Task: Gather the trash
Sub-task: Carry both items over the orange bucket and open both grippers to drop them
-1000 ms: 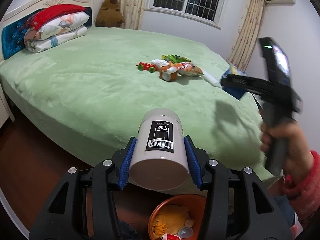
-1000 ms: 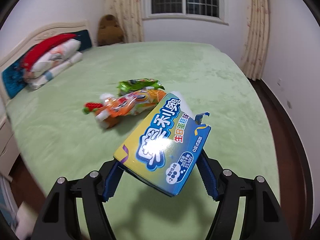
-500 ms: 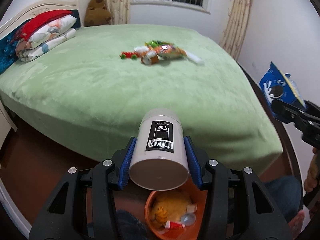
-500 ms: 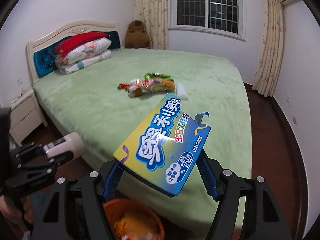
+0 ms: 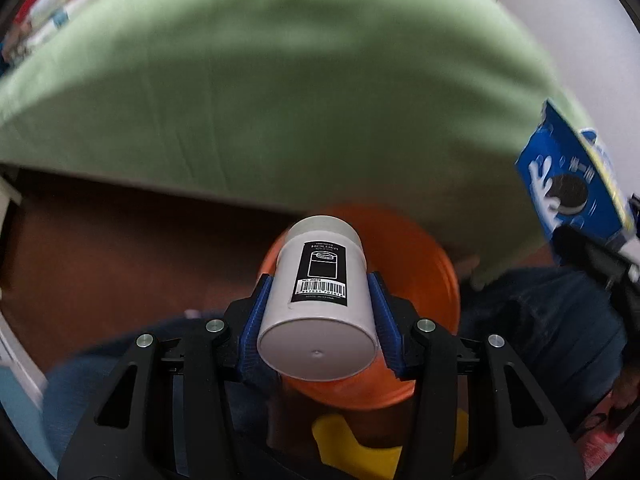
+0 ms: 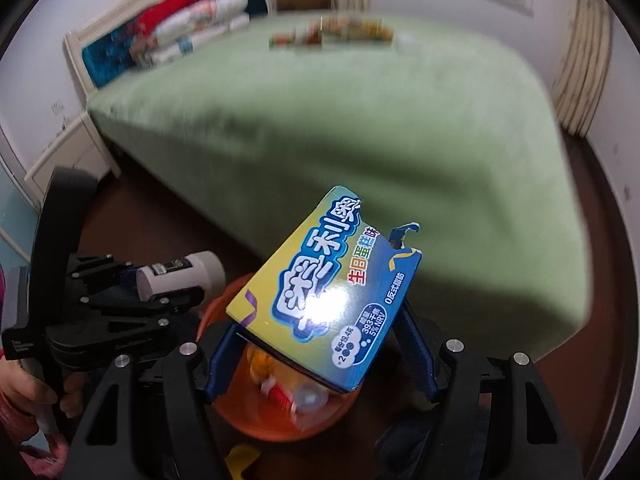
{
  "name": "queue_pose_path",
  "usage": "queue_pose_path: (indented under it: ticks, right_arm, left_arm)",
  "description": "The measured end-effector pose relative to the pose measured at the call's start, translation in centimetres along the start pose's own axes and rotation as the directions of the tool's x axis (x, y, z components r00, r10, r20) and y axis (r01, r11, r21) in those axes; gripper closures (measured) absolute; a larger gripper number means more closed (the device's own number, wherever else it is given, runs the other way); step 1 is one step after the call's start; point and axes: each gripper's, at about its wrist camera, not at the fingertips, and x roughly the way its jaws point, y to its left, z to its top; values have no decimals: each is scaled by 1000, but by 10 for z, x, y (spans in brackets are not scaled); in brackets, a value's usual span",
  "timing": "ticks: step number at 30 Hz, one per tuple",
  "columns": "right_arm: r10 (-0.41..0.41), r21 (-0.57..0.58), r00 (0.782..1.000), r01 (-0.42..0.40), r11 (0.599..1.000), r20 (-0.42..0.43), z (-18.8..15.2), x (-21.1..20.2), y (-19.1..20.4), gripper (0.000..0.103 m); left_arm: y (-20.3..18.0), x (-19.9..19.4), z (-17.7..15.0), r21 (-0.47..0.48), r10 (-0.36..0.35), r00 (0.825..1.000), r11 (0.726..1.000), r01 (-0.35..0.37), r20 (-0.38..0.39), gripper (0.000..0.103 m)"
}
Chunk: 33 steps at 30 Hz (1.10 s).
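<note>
Both fisheye views are bending straight lines and darkening into black corners. Motion blur is smearing the green bed (image 5: 280, 80), the pillows (image 6: 192, 28) and the orange bin (image 5: 420, 272), while the white canister (image 5: 320, 300) and the cookie box (image 6: 328, 300) are staying sharp. A white glare spot is sitting on the box's glossy face. Soft indoor light is casting a broad shadow across the bed's near edge.
</note>
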Motion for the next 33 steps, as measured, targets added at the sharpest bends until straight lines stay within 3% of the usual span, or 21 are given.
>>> queue_pose_path:
  ticks: [7,12,17,19,21,22,33]
  right_arm:
    - [15,31,981,-10,999,-194,-27,65,-1,35]
    - [4,50,962,10,999,-273,-32,94,-5,35]
    - [0,52,953,16,998,-302,-33,101,-6,33]
    - [0,53,953,17,998,-303,-34,100,-4,31]
    - [-4,53,954,21,998,-298,-31,100,-5,21]
    - [-9,52,955,25,998,-295,-28,102,-6,17]
    - [-13,70,956,35,997,-293,-31,104,-14,16]
  left_arm:
    - [-1,57,-16,-50,0,984,999,-9,-176,56]
    - [3,80,-19,-60,18,973,998,-32,-231,56]
    - [7,84,-19,-71,14,970,997,-32,-243,55]
    - [7,82,-17,-75,18,971,997,-37,-237,38]
    - [7,80,-15,-73,29,976,996,-46,-216,28]
    - [5,80,-15,-72,30,978,996,-46,-208,27]
    - [6,76,-13,-84,35,978,995,-53,-207,27]
